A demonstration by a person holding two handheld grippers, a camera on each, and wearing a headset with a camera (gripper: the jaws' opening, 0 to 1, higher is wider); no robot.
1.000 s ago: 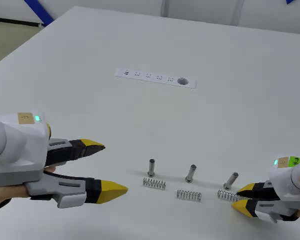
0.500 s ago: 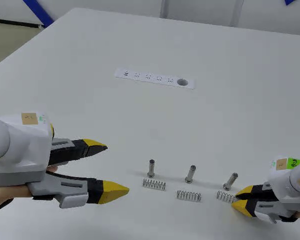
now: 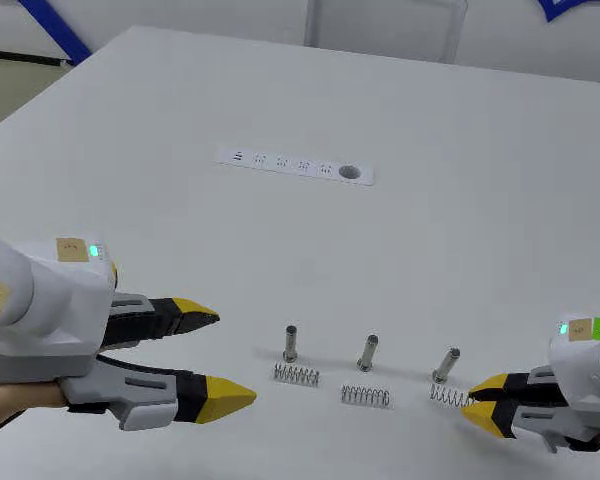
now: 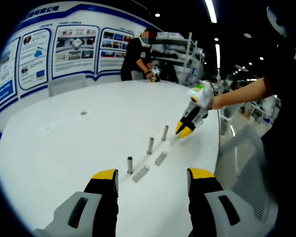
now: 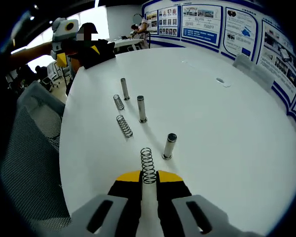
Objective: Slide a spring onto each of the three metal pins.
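A: State of left gripper (image 3: 233, 357)?
B: Jaws wide, hovering left of three upright pins (image 3: 368, 352).
A: And right gripper (image 5: 149, 178)?
B: Narrow, pinching one end of right spring (image 5: 148, 165), flat beside its pin. Other springs (image 3: 365, 396) flat on table (image 3: 280, 230), just before their pins.

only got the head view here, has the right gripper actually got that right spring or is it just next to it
observer: in the right gripper view the right spring has its near end between the tips of the right gripper, jaws shut on it
operator: touching the pin beside it?
observer: no, the nearest pin stands upright with bare table between them
operator: anyone else around?
observer: the left gripper view shows a person standing at the far end
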